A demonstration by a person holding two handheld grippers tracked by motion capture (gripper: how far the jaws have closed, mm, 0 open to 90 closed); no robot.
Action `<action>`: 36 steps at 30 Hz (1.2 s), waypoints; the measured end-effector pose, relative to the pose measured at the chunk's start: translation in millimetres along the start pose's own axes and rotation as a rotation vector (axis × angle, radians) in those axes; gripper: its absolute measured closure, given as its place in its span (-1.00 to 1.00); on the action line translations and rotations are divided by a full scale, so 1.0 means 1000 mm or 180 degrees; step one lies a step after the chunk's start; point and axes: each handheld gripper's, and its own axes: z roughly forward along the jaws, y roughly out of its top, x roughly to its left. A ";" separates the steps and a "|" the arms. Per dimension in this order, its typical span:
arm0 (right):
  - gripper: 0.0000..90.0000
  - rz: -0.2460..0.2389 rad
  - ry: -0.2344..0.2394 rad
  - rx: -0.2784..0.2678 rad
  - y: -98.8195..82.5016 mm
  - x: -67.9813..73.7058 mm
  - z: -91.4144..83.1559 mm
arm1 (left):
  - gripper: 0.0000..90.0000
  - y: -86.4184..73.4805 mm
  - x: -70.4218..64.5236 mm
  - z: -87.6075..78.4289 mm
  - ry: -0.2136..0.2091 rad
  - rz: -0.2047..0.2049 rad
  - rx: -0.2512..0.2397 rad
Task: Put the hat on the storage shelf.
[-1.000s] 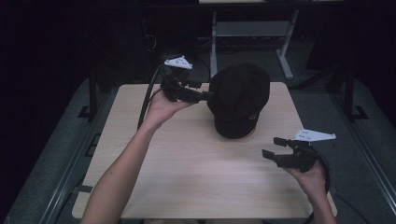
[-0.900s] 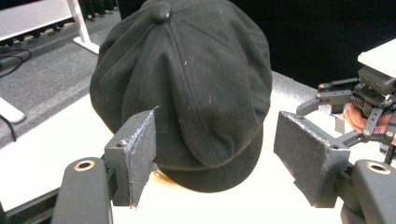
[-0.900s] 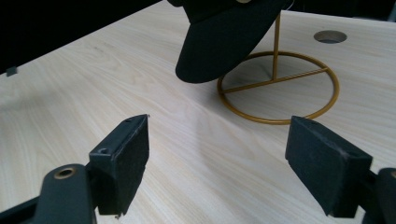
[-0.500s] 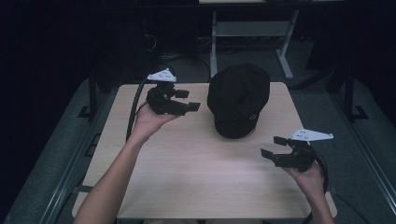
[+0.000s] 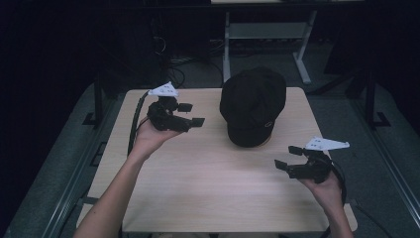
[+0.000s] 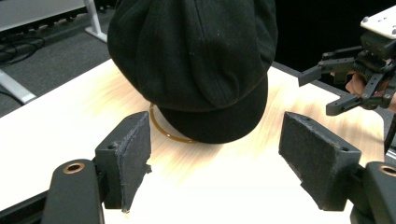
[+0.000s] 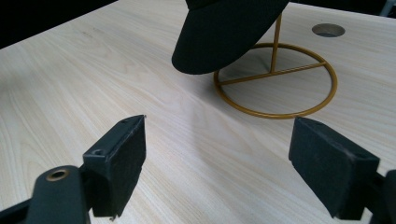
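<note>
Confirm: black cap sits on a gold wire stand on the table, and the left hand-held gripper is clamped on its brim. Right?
Not quite. The left hand-held gripper is open and clear of the black cap; its jaws have just been opening with nothing between them, as the left gripper view shows. The cap does sit on the gold wire stand on the table.

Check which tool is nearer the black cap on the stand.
Left, narrowly. The left tool, open, is level with the black cap at its side, a short gap away. The right tool, open, sits nearer the table's front, beyond the brim.
</note>
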 end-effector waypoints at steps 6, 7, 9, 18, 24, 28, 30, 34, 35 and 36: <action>-0.59 -0.0007 0.0005 0.0027 -0.001 0.000 0.002 | -0.45 -0.011 0.000 -0.004 0.0014 -0.0029 -0.0023; -0.59 0.0007 0.0008 0.0030 -0.001 0.001 0.002 | -0.45 -0.014 0.000 -0.005 0.0011 -0.0052 -0.0036; -0.59 -0.0004 0.0012 0.0031 -0.002 0.001 0.003 | -0.45 -0.019 0.001 -0.006 0.0020 -0.0064 -0.0043; -0.59 0.0010 0.0003 0.0020 -0.003 0.000 0.001 | -0.45 -0.038 0.000 -0.010 0.0076 -0.0090 -0.0038; -0.59 0.0017 0.0009 0.0043 -0.004 0.000 0.002 | -0.45 -0.050 0.000 -0.012 0.0088 -0.0143 -0.0040; -0.59 0.0028 0.0015 0.0061 -0.006 0.000 0.002 | -0.49 -0.058 -0.001 -0.012 0.0121 -0.0165 -0.0023; -0.59 0.0030 0.0015 0.0062 -0.006 0.000 0.002 | -0.49 -0.062 0.000 -0.012 0.0118 -0.0187 -0.0033; -0.59 0.0033 0.0015 0.0059 -0.007 0.000 0.002 | -0.49 -0.070 0.001 -0.013 0.0125 -0.0223 -0.0027; -0.59 0.0029 0.0013 0.0058 -0.007 0.000 0.002 | -0.49 -0.072 0.001 -0.014 0.0126 -0.0230 -0.0026; -0.59 0.0029 0.0011 0.0059 -0.007 -0.001 0.002 | -0.49 -0.074 0.001 -0.014 0.0129 -0.0238 -0.0036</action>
